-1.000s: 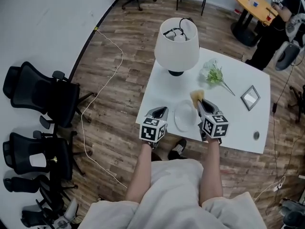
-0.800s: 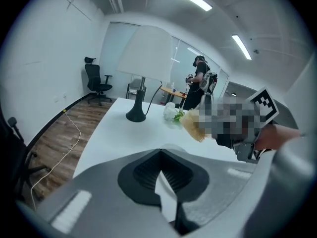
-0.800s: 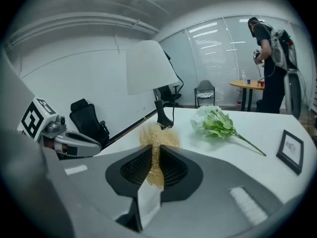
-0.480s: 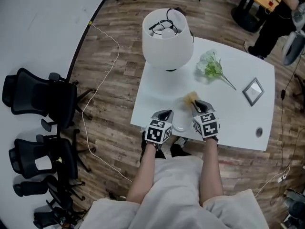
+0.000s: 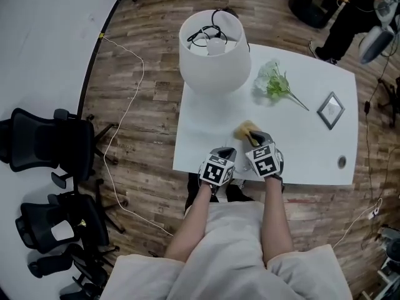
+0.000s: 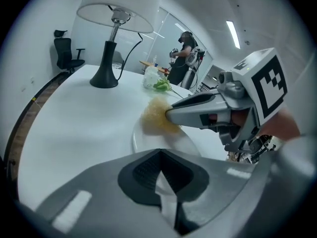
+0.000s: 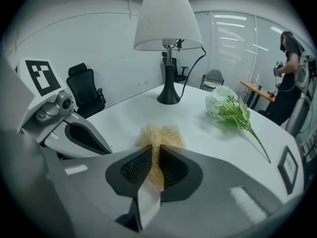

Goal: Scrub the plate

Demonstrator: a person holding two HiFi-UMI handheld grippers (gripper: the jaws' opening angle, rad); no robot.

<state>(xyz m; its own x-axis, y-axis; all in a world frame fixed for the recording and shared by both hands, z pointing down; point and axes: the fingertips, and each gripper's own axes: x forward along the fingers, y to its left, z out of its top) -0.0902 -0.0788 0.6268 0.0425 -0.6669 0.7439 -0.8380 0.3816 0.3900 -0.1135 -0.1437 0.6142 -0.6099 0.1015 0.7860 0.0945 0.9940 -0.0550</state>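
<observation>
Head view: the white table [image 5: 203,127] carries a lamp [image 5: 210,49], a sprig of flowers [image 5: 273,83] and a small picture frame [image 5: 329,110], with the work going on at its near edge. The left gripper [image 5: 225,152] and the right gripper [image 5: 255,139] sit close together there, and a yellow scrubber [image 5: 245,129] pokes out ahead of the right one. The plate [image 6: 148,140] is mostly hidden between them from above. The upturned lampshade shows only its bulb and cord inside. Left gripper view: the claw is pinched nearly closed on the near rim of the plate, a thin pale sliver showing between the pads, so the plate is held flat on the table. The scrubber rests on the far half of the plate, touching its surface, at the tip of the right gripper, which reaches in from the right. The plate holds nothing else: no food, water or suds that can be made out. Right gripper view: the claw is clamped narrow on the scrubber, whose fibres bulge out past the tips. The left gripper lies just to the left, with the flowers and frame well off to the right. As a judgement, the scrubbing looks under way or just starting. Tool and plate are in contact and the plate is steadied, but nothing shows how much of it has been covered. The near half by the left claw probably still needs a pass.
</observation>
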